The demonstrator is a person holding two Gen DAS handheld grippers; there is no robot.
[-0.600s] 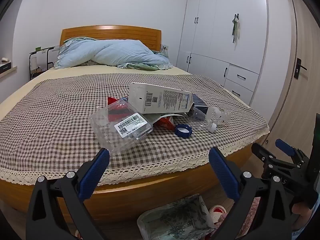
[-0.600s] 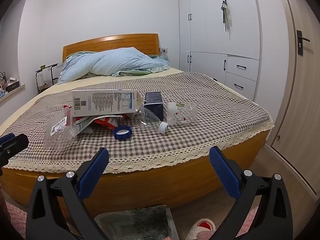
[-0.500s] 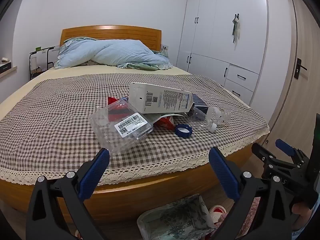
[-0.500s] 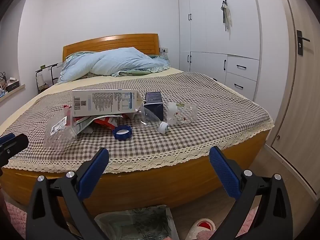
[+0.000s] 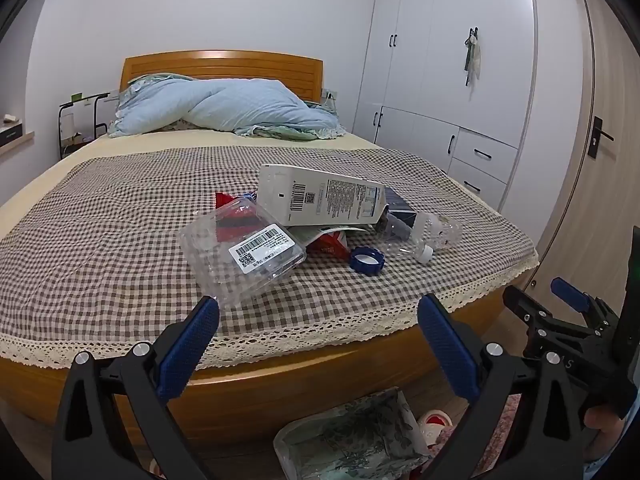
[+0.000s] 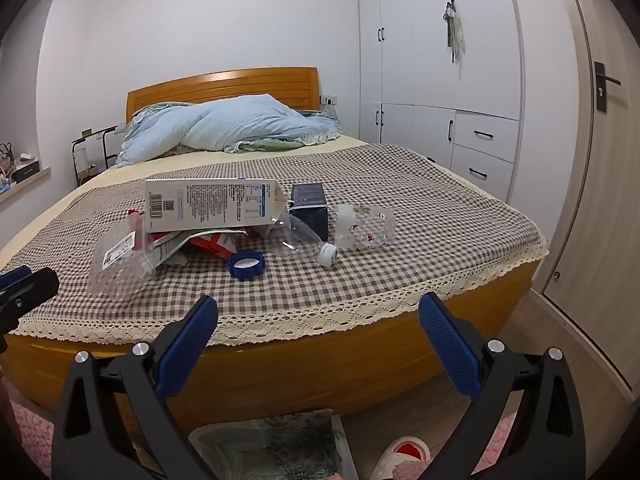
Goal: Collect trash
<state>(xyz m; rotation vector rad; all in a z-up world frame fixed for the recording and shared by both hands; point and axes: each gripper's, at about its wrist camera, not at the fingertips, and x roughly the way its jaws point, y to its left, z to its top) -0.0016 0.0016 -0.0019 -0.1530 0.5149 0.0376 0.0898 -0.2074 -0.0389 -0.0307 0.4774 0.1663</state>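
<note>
1. The left gripper (image 5: pixel 318 320) is held off the foot of the bed (image 5: pixel 120 216), pitched a little downward, its blue pads (image 5: pixel 188 346) wide apart with nothing between them.
2. The right gripper (image 6: pixel 318 318) sits at the same low tilt beside it, jaws spread just as wide and empty; its tip also shows at the right edge of the left view, with a bit of the person's hand (image 5: pixel 602 426) gripping the handle below.
3. Neither gripper touches the trash; both hang short of the lace edge of the checked cover (image 6: pixel 440 208).
4. The trash lies in a loose heap on that cover, near the foot end.
5. A clear clamshell (image 5: pixel 240 254) with a barcode label lies nearest the left gripper, tilted against the pile.
6. A white carton (image 5: pixel 320 200) rests on its side on top of red wrappers (image 5: pixel 330 242).
7. A dark box (image 6: pixel 308 206) stands just behind the carton's end.
8. A blue cap (image 6: pixel 246 264) lies on the cloth in front of the heap, apart from the rest.
9. A clear bottle (image 6: pixel 308 240) with a white cap lies beside it, and a crushed printed bottle (image 6: pixel 366 226) just to its right.
10. A bag (image 5: pixel 352 436) with a leafy print stands open on the floor below both grippers, next to a slipper (image 6: pixel 404 456).
11. A blue quilt (image 5: pixel 232 110) is bunched at the headboard, well away from the trash.
</note>
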